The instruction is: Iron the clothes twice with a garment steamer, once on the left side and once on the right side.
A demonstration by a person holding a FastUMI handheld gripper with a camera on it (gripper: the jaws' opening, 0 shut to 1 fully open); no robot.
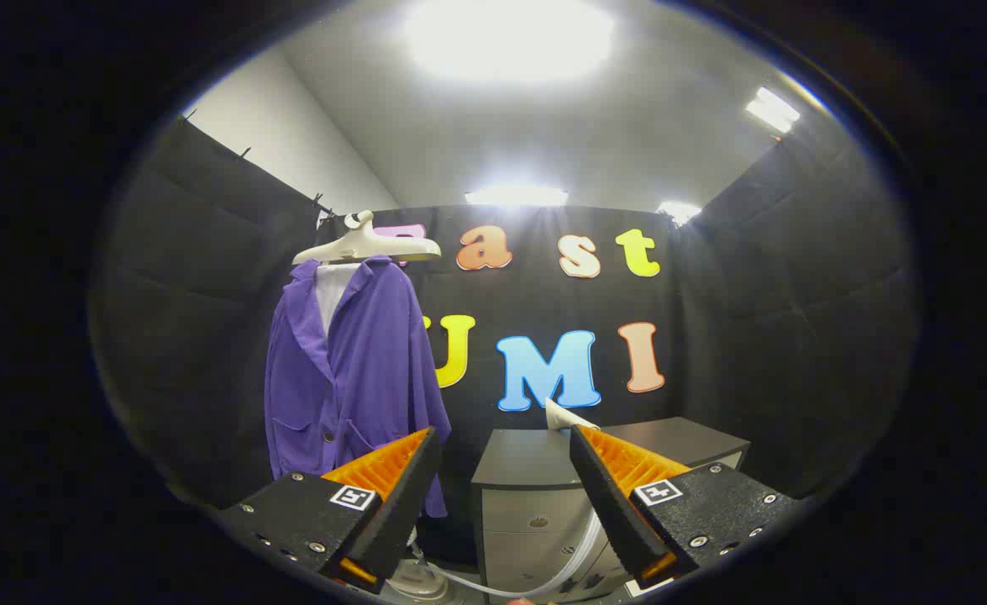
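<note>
We face black cloth walls under a pale ceiling with bright lights. A purple jacket (350, 378) of soft, matte fabric hangs on a pale curved hanger (367, 245) beyond our left finger. A dark-topped grey cabinet (535, 479) stands ahead (boxy, drawers below). The steamer head (562, 416) rests on it, its clear hose (535, 580) looping below. Our gripper (503, 496) is spread, holding nothing.

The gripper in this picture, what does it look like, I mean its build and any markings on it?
The gripper has two wedge-shaped fingers that taper toward their tips, with ribbed inner faces. Each finger sits on a blocky, textured dark mount fastened with small silver screws. Each mount carries a small square black-and-white marker on top. The fingers stand apart.
</note>
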